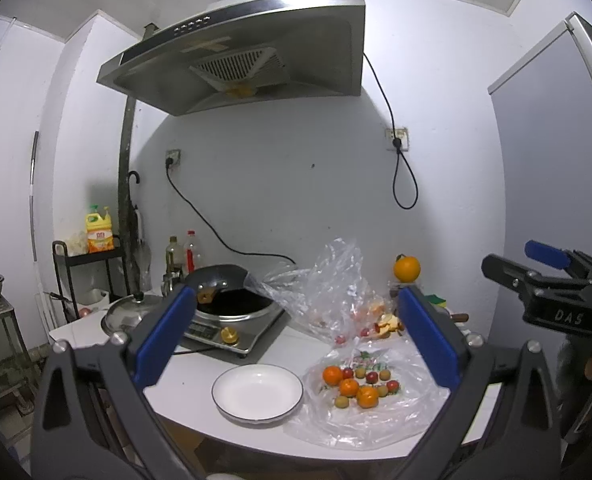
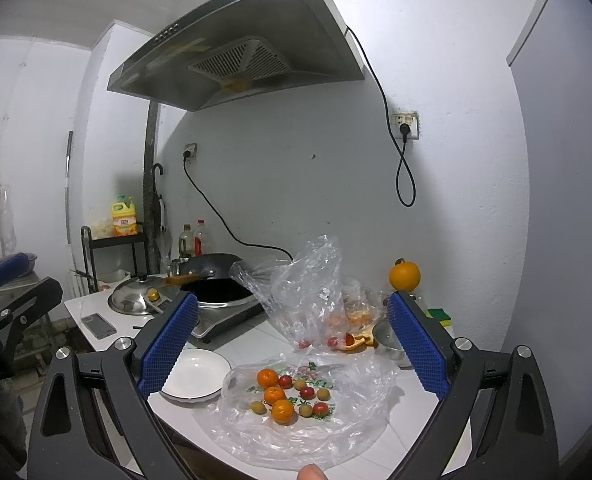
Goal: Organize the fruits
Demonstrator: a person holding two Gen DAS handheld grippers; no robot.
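Both pairs of fingers are held wide apart with nothing between them. In the left wrist view the left gripper (image 1: 296, 336) frames the plate (image 1: 257, 393) and the fruit, its blue pads (image 1: 164, 336) standing at about 9 and 3 o'clock of the picture. In the right wrist view the right gripper (image 2: 292, 344) is spread the same way, and the fruit pile (image 2: 290, 394) is seen between its pads (image 2: 416, 348).

The fruit, small oranges with red and greenish round pieces, lies loose on a flattened plastic bag (image 2: 336, 432) spread on the counter (image 1: 200, 364); the bag is judged to serve as a mat that keeps the pieces from rolling. The empty plate sits just beside the bag at its 9 o'clock, probably set there to receive sorted fruit. At the pile's 12 o'clock a second, crumpled bag (image 1: 320, 288) stands with more fruit and peel at its foot, and a single large orange (image 1: 407, 268) rests apart by the wall at about 1 o'clock.

Both grippers are held high and back from the counter, pointed forward and slightly down, side by side; each is seen at the edge of the other's view. No contact has been made, so sorting is judged not yet begun. A fingertip (image 2: 313, 471) shows at 6 o'clock of the right wrist view.
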